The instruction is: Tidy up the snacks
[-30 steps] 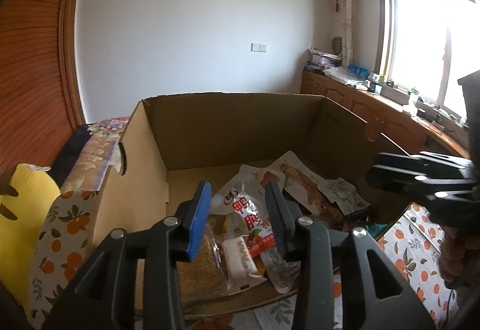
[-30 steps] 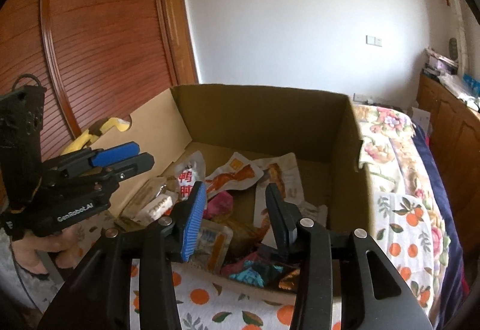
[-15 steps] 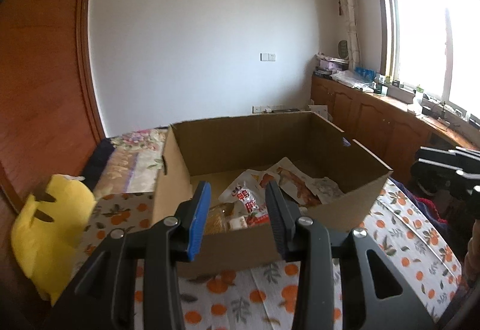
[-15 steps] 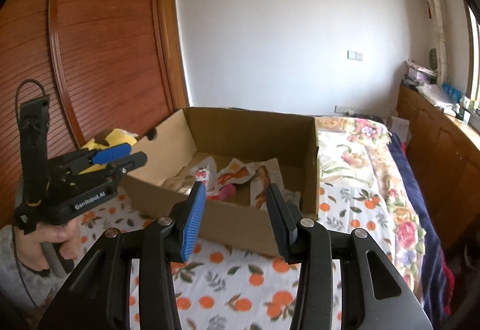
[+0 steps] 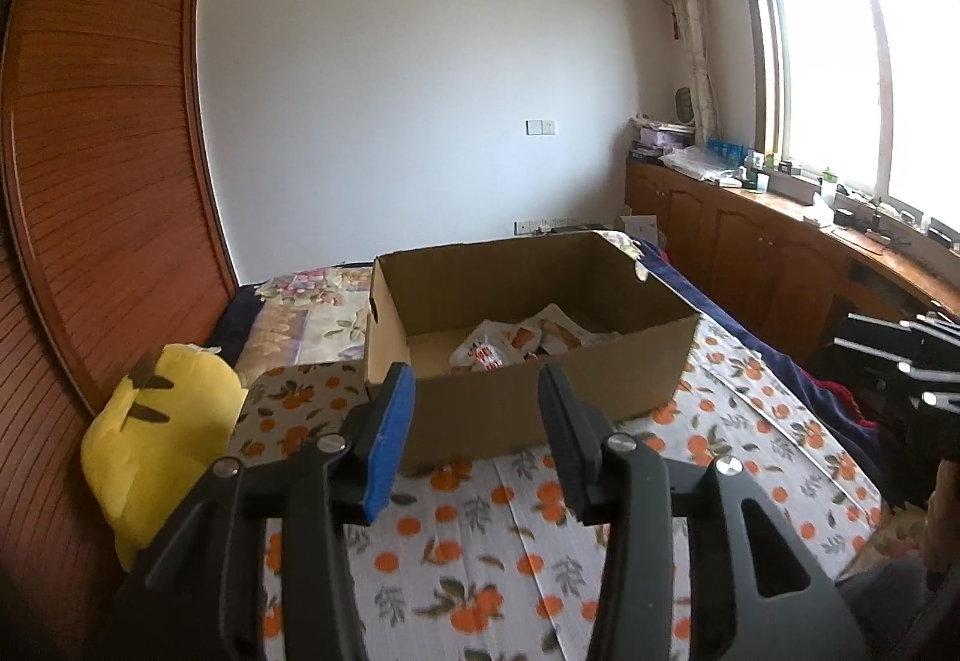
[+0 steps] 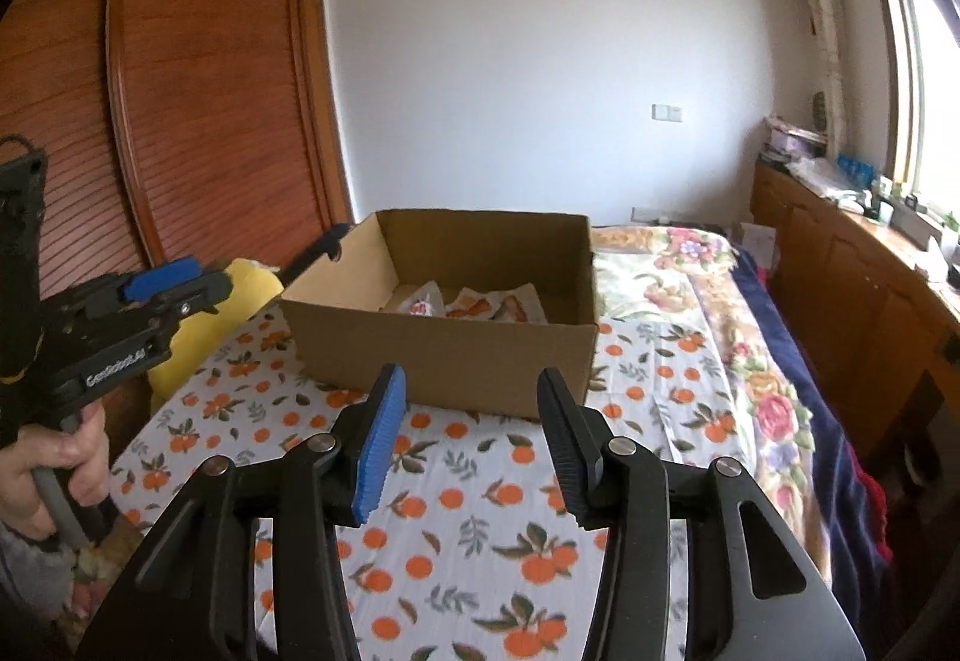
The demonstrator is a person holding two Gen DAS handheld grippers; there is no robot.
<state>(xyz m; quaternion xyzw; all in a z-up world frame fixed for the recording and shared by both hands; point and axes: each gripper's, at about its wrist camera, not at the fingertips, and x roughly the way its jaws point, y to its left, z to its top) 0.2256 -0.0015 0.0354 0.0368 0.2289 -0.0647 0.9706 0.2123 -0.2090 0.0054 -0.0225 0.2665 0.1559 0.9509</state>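
An open cardboard box (image 5: 540, 403) stands on the bed with several snack packets (image 5: 510, 340) lying inside; it also shows in the right wrist view (image 6: 444, 355) with the packets (image 6: 474, 304) on its floor. My left gripper (image 5: 477, 427) is open and empty, held back from the box's near wall, and shows from the side in the right wrist view (image 6: 174, 289). My right gripper (image 6: 471, 433) is open and empty, also short of the box, and shows at the right edge of the left wrist view (image 5: 900, 355).
The bed has an orange-print sheet (image 6: 480, 511) and a floral quilt (image 6: 690, 289). A yellow plush pillow (image 5: 156, 433) lies at the left by the wooden wardrobe (image 5: 90, 181). Wooden cabinets (image 5: 780, 265) run under the window on the right.
Both grippers have pulled up and back from over the box, which now looks smaller and farther away. Both stay open and empty.
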